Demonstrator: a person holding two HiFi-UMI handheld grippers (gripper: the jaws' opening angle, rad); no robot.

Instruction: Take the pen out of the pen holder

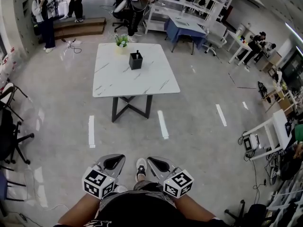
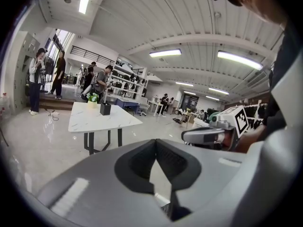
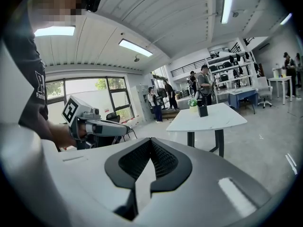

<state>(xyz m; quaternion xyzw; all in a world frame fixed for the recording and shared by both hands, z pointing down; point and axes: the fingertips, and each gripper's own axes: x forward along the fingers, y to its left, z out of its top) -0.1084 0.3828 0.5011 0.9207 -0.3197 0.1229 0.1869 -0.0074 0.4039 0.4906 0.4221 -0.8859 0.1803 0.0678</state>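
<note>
1. two hand-held grippers sit low and close to the person's body, side by side and pointing forward over the glossy grey floor [image 1: 57,126].
2. left gripper [image 1: 113,161]: in its own view its jaws are closed tip to tip, with only a narrow sliver of floor showing behind the black ribbed pads [image 2: 135,161]. nothing is gripped between them.
3. right gripper [image 1: 158,163]: its jaws are likewise closed at the tips, and the black ribbed pads [image 3: 135,162] hold nothing.
4. a white shoe [image 1: 141,167] shows on the floor between the two sets of jaws.
5. black square pen holder [image 1: 136,60]: it stands well ahead of both sets of jaw tips and far from either, on a white marble-patterned square table with black crossed legs [image 1: 118,77]. in the left gripper view it lies up and to the left of the jaw tips; in the right gripper view it lies up and to the right of them.
6. the pen itself is too small to make out at this distance.
7. a small pot of green leaves and white flowers [image 1: 122,41] stands just beyond the pen holder, on the table's far edge from the jaws.
8. several people stand far beyond the table, by the shelving and desks.
</note>
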